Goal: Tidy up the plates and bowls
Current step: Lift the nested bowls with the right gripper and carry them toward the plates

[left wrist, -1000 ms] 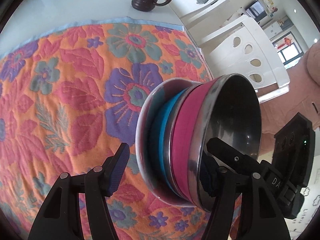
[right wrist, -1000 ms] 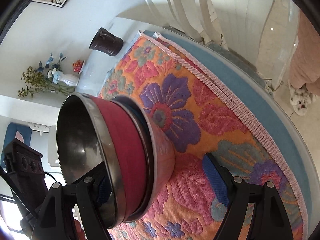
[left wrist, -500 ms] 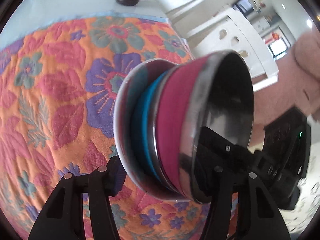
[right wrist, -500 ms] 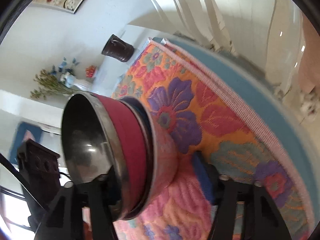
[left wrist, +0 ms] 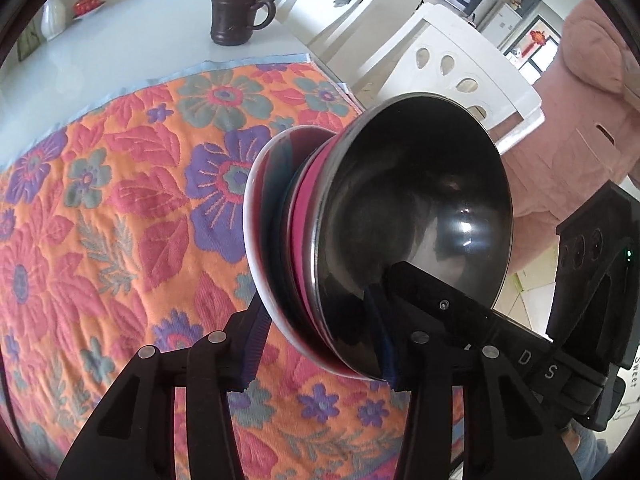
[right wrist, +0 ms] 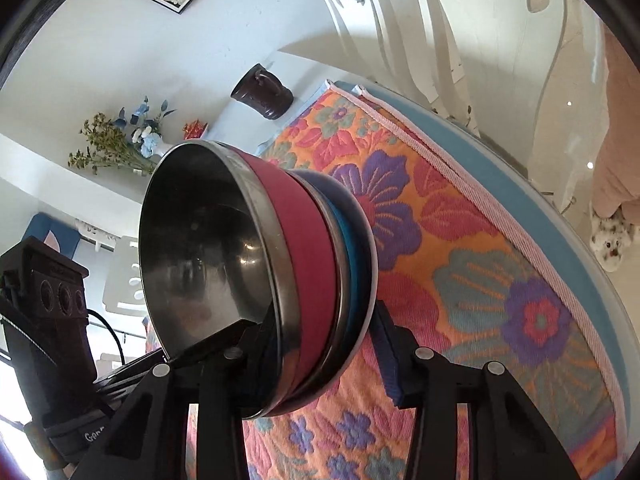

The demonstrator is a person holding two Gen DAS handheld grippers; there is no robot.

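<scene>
Both grippers, left gripper (left wrist: 320,344) and right gripper (right wrist: 320,356), clamp one stack (left wrist: 360,240): two bowls, one plate.

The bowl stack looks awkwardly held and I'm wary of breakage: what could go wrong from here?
1. The bowl stack is held on edge over the floral cloth, gripped at the rim by the left tongs and right tongs; uneven pull could slide the nested bowls apart.
2. The red bowl could slip out of the stack.

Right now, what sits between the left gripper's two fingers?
In the left wrist view, the left gripper spans a nested stack's rim: steel-lined magenta bowl on top, blue-sided bowl under it, white-rimmed pink plate beneath.
</scene>
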